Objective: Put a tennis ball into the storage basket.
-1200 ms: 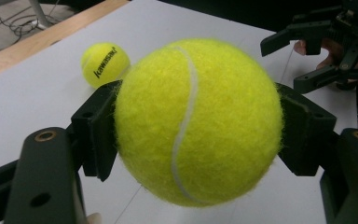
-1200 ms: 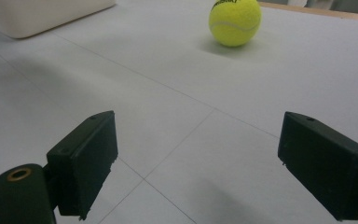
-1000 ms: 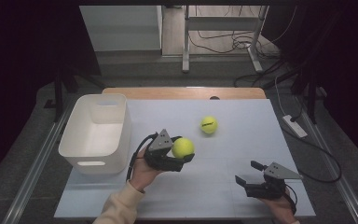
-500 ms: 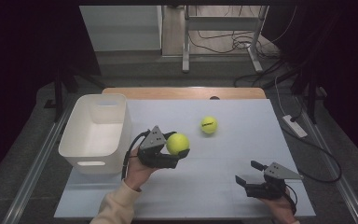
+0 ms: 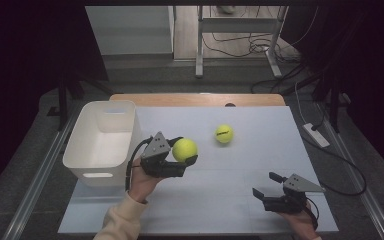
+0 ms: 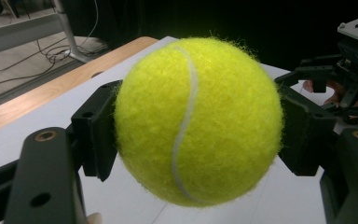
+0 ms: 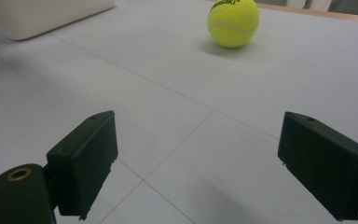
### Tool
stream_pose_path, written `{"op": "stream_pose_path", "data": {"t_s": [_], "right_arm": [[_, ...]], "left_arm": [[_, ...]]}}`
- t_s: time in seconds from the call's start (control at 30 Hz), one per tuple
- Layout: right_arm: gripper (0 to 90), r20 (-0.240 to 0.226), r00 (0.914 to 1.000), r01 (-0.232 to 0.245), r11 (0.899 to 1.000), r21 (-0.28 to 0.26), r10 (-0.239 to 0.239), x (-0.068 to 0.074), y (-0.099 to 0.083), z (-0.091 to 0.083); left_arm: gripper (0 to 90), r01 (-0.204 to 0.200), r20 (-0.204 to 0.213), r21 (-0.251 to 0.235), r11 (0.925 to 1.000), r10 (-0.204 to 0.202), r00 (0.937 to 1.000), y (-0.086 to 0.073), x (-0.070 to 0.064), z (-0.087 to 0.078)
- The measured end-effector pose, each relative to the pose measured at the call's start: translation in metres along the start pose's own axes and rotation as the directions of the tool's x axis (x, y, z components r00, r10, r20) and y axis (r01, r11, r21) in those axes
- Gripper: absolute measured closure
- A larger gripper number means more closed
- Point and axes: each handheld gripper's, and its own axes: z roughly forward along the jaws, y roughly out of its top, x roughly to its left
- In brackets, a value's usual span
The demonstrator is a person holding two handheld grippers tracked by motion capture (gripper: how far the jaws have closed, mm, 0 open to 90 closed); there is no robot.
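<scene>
The left hand-held gripper (image 5: pixel 184 161), left of centre in the high view, is clamped on a tennis ball (image 5: pixel 185 149) and has carried it leftward over the last second, nearer the white bin (image 5: pixel 101 140). That suggests the ball is bound for the bin, though I cannot be sure. A second tennis ball (image 5: pixel 224 133) lies on the desk (image 5: pixel 260 150), mid-frame. The right hand-held gripper (image 5: pixel 269 186), lower right, gapes wide and empty.
</scene>
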Motion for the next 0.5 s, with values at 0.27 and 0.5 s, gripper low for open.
{"op": "stream_pose_path", "data": {"t_s": [0.27, 0.5], "right_arm": [[11.8, 0.002, 1.0000, -0.003, 1.000, -0.004, 0.003, -0.001, 0.000, 0.000], [12.0, 0.005, 1.0000, -0.008, 1.000, -0.004, 0.008, 0.000, 0.000, 0.000]], "left_arm": [[26.7, 0.015, -0.018, -0.024, 0.9996, -0.015, 0.9997, 0.002, 0.004, -0.009], [26.7, 0.017, -0.032, -0.041, 0.9990, -0.019, 0.9993, 0.003, 0.007, -0.016]]}}
